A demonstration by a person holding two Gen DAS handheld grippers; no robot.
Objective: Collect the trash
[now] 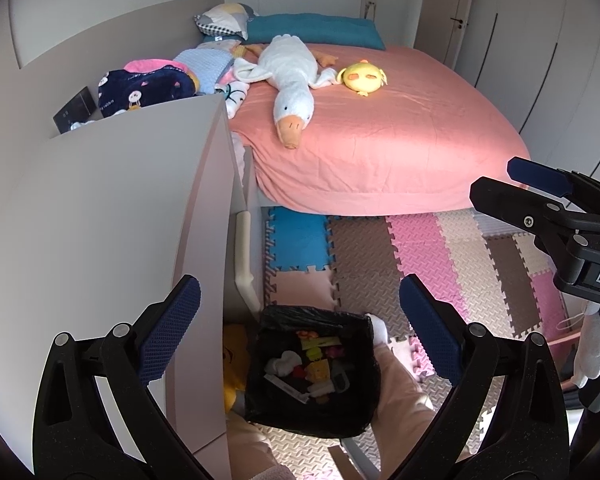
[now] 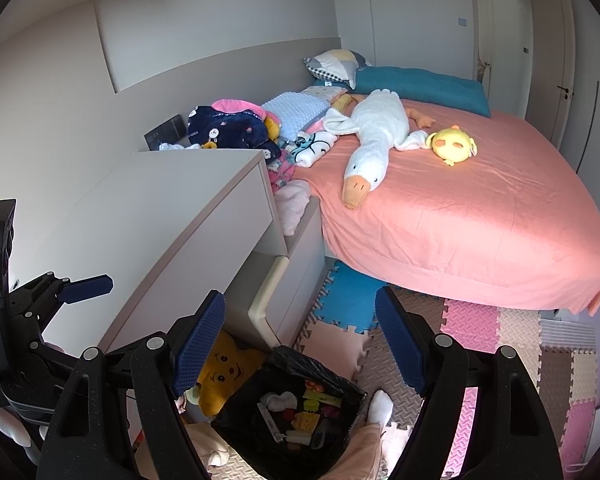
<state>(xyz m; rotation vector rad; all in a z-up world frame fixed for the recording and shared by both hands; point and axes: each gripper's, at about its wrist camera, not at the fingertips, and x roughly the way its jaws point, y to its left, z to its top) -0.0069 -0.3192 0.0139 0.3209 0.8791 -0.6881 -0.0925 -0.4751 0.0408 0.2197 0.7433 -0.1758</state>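
A bin with a black liner (image 1: 312,376) stands on the foam floor mat, between the person's legs, with several small pieces of trash inside; it also shows in the right wrist view (image 2: 288,420). My left gripper (image 1: 300,328) is open and empty, held above the bin. My right gripper (image 2: 300,336) is open and empty, also above the bin. The right gripper appears at the right edge of the left wrist view (image 1: 540,188). The left gripper appears at the left of the right wrist view (image 2: 80,286).
A white dresser (image 1: 112,216) stands left of the bin. A bed with a pink sheet (image 1: 380,136) carries a white goose plush (image 1: 288,88), a yellow plush (image 1: 362,76) and piled clothes. A yellow plush (image 2: 224,368) lies beside the bin. Coloured foam tiles (image 1: 412,264) cover the floor.
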